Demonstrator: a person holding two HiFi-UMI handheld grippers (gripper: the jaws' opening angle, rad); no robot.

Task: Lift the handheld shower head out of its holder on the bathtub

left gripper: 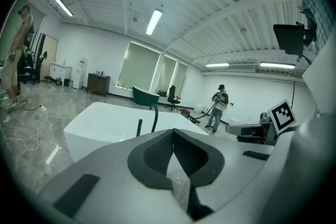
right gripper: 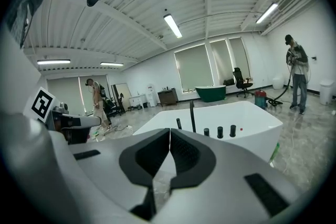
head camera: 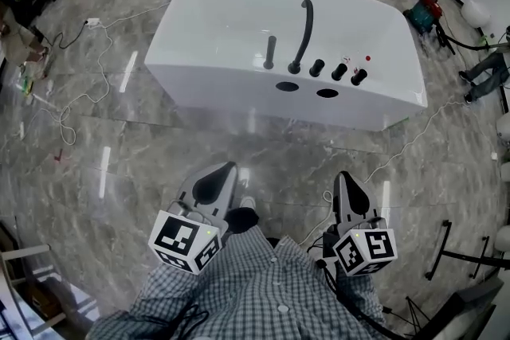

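We stand on the marble floor point(head camera: 119, 163) facing the bathtub point(head camera: 223, 95), which fills the twelve o'clock part of the head view. The shower head point(head camera: 270, 52) stands upright as a short black stick in its holder on the near deck of the tub, untouched and well apart from both tools. Just at its three o'clock side rises the curved spout point(head camera: 304, 32), and a row of black knobs point(head camera: 339, 72) runs on toward three o'clock, so the shower head is best taken from its free nine o'clock side or from above. The left gripper point(head camera: 223, 173) sits at seven o'clock in the head view and the right gripper point(head camera: 347, 183) at five o'clock, both held low and close to our body, pointing toward the tub. Each has its jaws pressed together at the tips with nothing between them, likely because there is nothing to grasp yet. We judge that the lift has not begun, and that one pair of jaws must open before it can close around the stick.
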